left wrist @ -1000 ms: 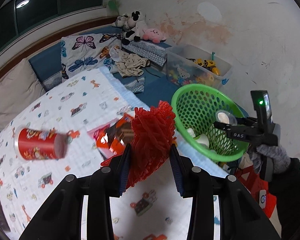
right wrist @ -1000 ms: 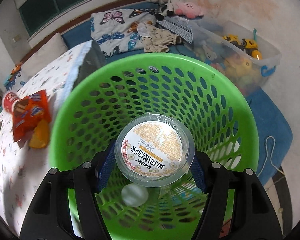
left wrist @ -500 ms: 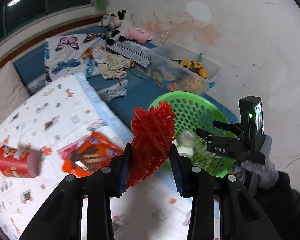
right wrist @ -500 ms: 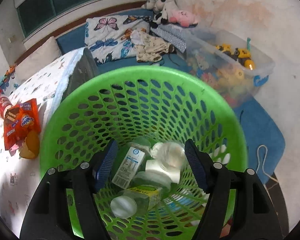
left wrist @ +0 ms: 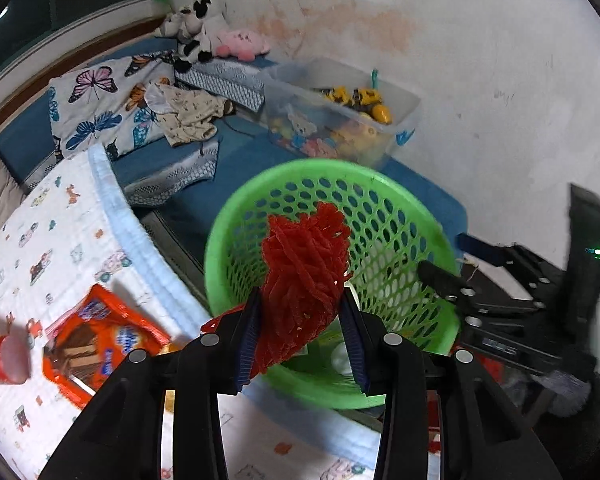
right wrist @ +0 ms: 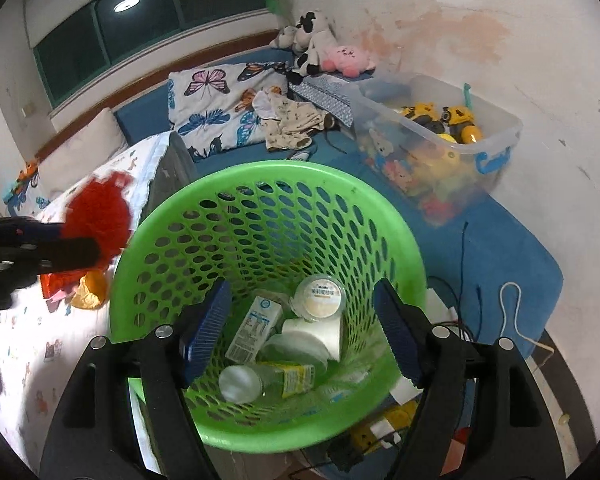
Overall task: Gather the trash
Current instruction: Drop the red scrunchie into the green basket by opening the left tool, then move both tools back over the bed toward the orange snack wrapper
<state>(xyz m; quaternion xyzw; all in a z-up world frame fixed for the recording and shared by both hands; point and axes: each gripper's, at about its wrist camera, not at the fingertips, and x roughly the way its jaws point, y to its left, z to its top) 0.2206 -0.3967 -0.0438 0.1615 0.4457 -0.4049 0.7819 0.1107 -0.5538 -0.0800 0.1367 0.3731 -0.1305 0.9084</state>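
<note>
The red mesh bag (left wrist: 302, 280), pinched between the fingers of the left gripper (left wrist: 304, 336), hangs at the near rim of the green basket (left wrist: 404, 208), while the right gripper (right wrist: 302, 328), its fingers having just been opening with nothing between them, hovers over the trash inside.

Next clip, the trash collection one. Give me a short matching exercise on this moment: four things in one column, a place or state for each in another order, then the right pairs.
Things:
1. red mesh bundle
2. round lidded cup
3. orange snack wrapper
4. right gripper

Place or state:
A. lying on the patterned blanket
B. open, with nothing between the pads
C. clamped in the left gripper
D. lying inside the green basket

Pairs: 1-C, 2-D, 3-A, 4-B
</note>
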